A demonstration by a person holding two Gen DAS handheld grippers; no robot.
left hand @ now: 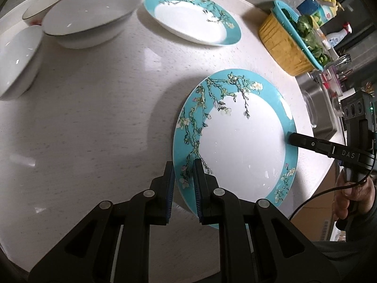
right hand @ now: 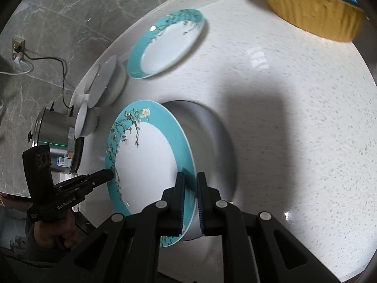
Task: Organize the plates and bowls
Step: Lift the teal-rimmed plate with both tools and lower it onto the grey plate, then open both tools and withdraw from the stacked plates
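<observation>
1. Countertop [left hand: 94,122], pale and speckled, spreads out beneath and ahead of both grippers.
2. Near plate [left hand: 238,141], teal-rimmed with blossom branches, is held between the two grippers, tilted, with a shadow on the counter under it.
3. Left gripper [left hand: 183,176] is clamped narrowly on the plate's nearest rim, one finger on each face.
4. Right gripper [right hand: 189,188] pinches the opposite rim the same way; in the left wrist view its black finger tip touches the rim from the right.
5. Second matching plate [left hand: 193,16] lies flat on the counter, far ahead of the left gripper.
6. Large white bowl [left hand: 89,16] sits ahead and left of the left gripper, with two smaller white bowls [left hand: 18,59] just beside it.
7. Yellow basket [left hand: 285,47], holding leafy greens, stands ahead and right of the left gripper.
</observation>
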